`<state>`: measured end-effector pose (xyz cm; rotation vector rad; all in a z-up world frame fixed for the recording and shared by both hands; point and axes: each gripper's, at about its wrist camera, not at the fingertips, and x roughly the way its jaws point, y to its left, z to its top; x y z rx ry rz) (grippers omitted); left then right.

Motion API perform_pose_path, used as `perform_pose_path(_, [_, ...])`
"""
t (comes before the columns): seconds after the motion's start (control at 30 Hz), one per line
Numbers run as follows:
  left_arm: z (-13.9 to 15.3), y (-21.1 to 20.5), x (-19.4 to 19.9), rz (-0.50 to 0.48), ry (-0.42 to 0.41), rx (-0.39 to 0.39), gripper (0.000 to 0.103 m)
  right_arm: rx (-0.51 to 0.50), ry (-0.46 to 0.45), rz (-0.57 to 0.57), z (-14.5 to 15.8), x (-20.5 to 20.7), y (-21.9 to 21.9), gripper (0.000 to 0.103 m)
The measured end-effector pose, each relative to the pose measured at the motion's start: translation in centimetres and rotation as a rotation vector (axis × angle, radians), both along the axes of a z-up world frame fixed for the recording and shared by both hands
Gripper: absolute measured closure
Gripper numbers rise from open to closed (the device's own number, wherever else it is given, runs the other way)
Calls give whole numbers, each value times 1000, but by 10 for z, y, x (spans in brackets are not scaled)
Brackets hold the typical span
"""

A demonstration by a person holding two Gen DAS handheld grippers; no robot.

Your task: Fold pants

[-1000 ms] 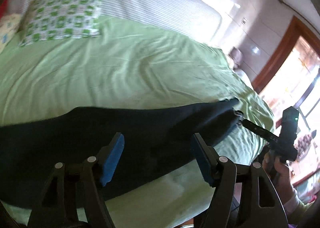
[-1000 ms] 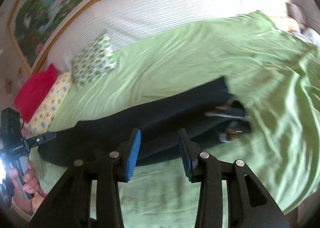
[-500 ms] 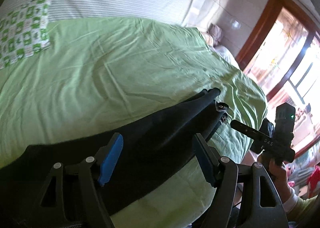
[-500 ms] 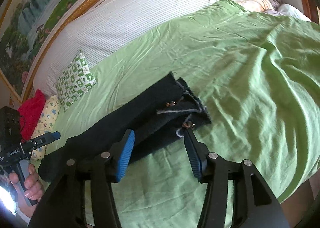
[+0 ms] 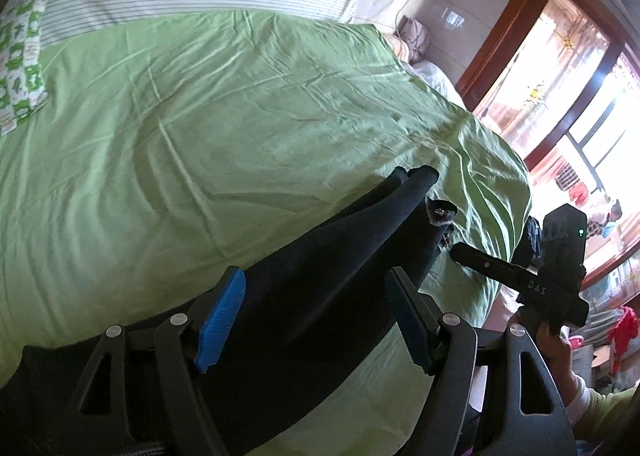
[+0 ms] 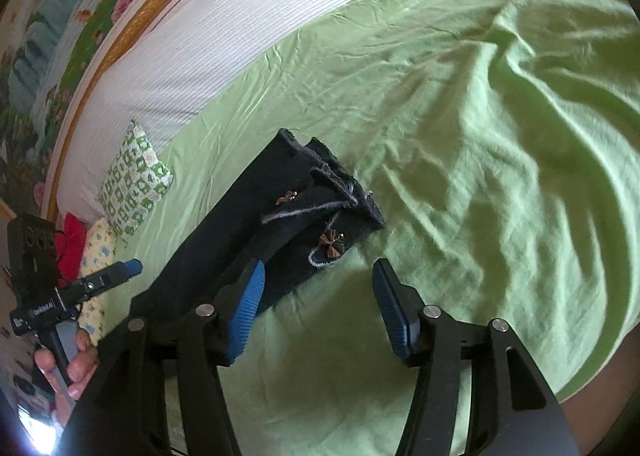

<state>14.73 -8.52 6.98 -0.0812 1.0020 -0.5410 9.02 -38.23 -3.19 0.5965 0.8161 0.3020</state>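
- Pants (image 6: 256, 224) lie in a long dark strip on the green bed (image 6: 460, 128) — hems toward the right gripper (image 6: 318, 312), its fingers spreading, empty.
- Left gripper (image 5: 316, 320) hovers released over the strip's middle — nearer.

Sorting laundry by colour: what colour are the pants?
Black pants, clearest in the right wrist view.

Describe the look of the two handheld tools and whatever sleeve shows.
Both tools are black. The left tool and right tool have angular fingers with cut-outs, silver pivot screws and ribbed blue pads. The right tool's body carries a black box with a green light. A pale green sleeve has a white cuff.
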Motion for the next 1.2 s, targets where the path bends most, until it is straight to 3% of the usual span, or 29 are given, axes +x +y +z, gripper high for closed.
perform_pose_path(0.63, [-21, -67, 51, -171, 93, 86, 28, 173, 13, -85, -6, 25, -4, 44])
perform_pose_path(0.8, [-35, -85, 72, -214, 144, 115, 28, 110, -7, -107, -5, 26, 5, 44])
perform_pose_path(0.83, [-38, -88, 74, -219, 151, 120, 28, 85, -22, -99, -4, 27, 9, 45])
perform_pose_path(0.9, [-42, -94, 79, -234, 162, 129, 28, 59, -38, -81, -6, 27, 11, 75])
perform_pose_path(0.93, [-44, -98, 80, -246, 167, 133, 28, 68, -36, -69, -8, 28, 9, 80])
perform_pose_path(1.1, [-50, -125, 93, -305, 157, 153, 29, 90, -66, -26, -14, 18, -2, 86])
perform_pose_path(1.2, [-56, -139, 99, -351, 182, 141, 39, 117, -85, -14, -17, 13, -7, 87])
